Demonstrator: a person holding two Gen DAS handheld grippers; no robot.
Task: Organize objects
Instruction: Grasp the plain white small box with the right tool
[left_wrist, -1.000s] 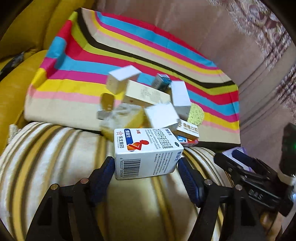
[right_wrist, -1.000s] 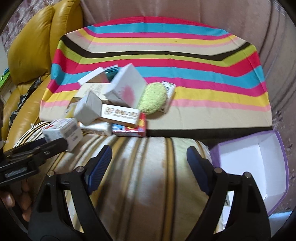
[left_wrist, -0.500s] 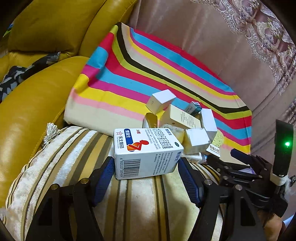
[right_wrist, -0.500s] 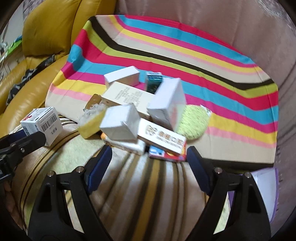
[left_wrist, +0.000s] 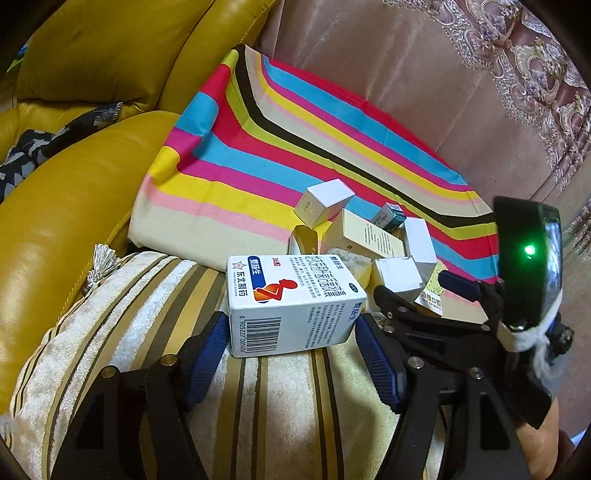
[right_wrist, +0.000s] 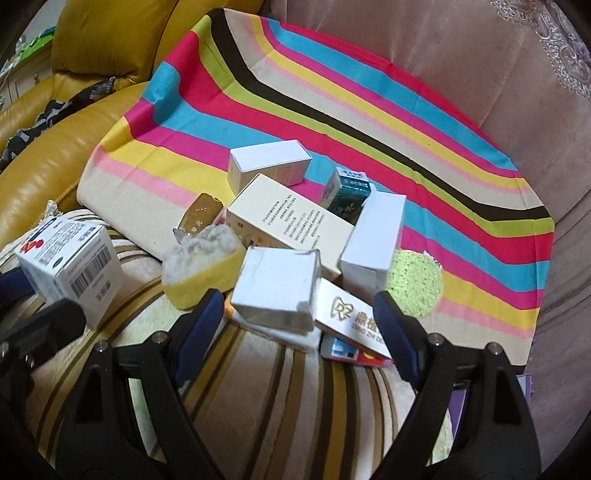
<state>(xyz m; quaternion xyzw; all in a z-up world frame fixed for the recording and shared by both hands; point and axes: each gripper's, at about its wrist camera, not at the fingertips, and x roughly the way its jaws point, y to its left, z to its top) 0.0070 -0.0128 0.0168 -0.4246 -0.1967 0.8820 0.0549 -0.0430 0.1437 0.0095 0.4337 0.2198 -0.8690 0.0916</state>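
Observation:
My left gripper (left_wrist: 291, 343) is shut on a white medicine box (left_wrist: 291, 299) with a barcode and red-blue logo, held over a striped cushion; the box also shows at the left of the right wrist view (right_wrist: 70, 262). My right gripper (right_wrist: 299, 321) is open and empty, its fingers either side of a white box (right_wrist: 277, 284) at the near edge of a pile of several boxes. The pile holds a long cream box (right_wrist: 288, 221), a teal box (right_wrist: 347, 192), a green sponge (right_wrist: 413, 284) and a yellow sponge (right_wrist: 199, 262).
The pile lies on a rainbow-striped cloth (right_wrist: 332, 99) over a pink sofa. A beige-and-brown striped cushion (right_wrist: 258, 376) lies under both grippers. Yellow leather cushions (left_wrist: 74, 206) stand at the left. A purple box corner (right_wrist: 524, 384) shows at the right edge.
Both grippers swung left and closer to the pile. The left one kept its hold on the medicine box. The purple box has nearly left the right view.

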